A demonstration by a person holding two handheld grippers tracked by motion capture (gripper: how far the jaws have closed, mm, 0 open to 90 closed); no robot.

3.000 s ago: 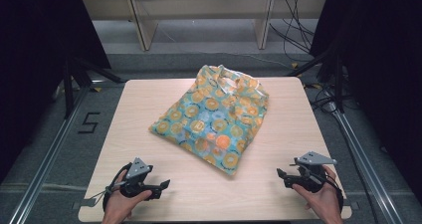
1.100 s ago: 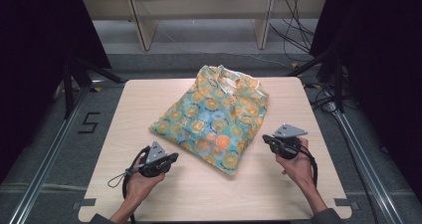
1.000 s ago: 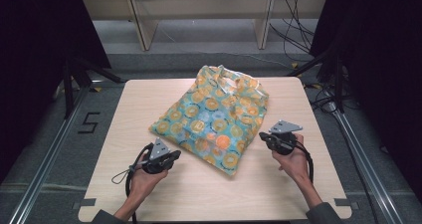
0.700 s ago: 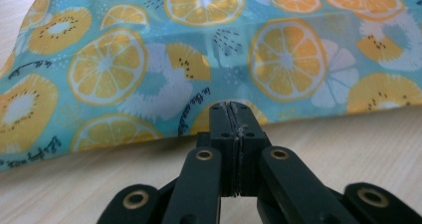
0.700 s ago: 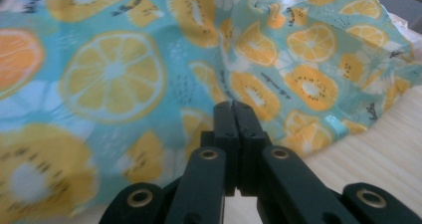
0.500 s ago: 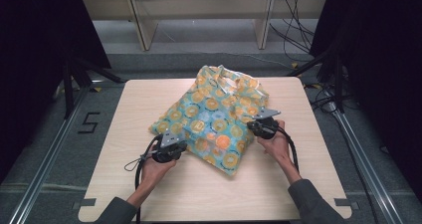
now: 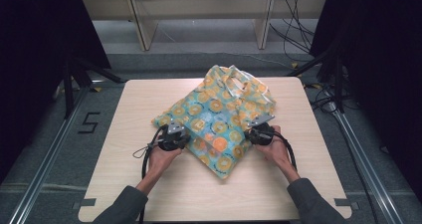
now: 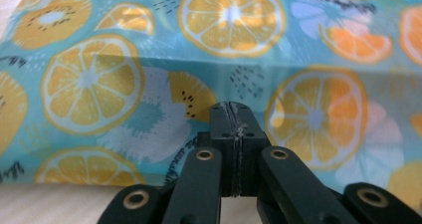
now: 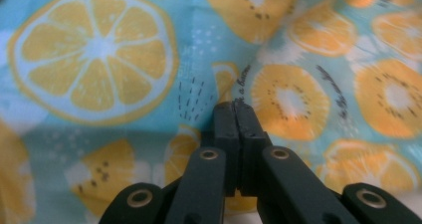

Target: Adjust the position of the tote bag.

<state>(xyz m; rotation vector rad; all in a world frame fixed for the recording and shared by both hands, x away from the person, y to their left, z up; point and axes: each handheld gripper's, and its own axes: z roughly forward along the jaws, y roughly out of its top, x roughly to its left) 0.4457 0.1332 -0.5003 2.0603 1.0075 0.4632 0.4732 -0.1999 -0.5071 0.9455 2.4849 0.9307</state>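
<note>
Gripper views: left gripper [image 8: 234, 107] and right gripper [image 9: 235, 104] jaws pressed together, empty, against fruit-print bag [image 7: 219, 119]. High view: bag lies on tabletop [image 7: 129, 114].

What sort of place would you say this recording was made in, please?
Probably a lab or data-collection rig, not a home. A bare wooden table stands between dark curtains, with floor rails alongside and loose cables behind. A "5" is marked on the floor, and a fruit-print bag lies on the table.

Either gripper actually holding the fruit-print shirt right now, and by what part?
Cannot tell. Both the left gripper and right gripper are shut over the shirt, but no pinched cloth shows.
</note>
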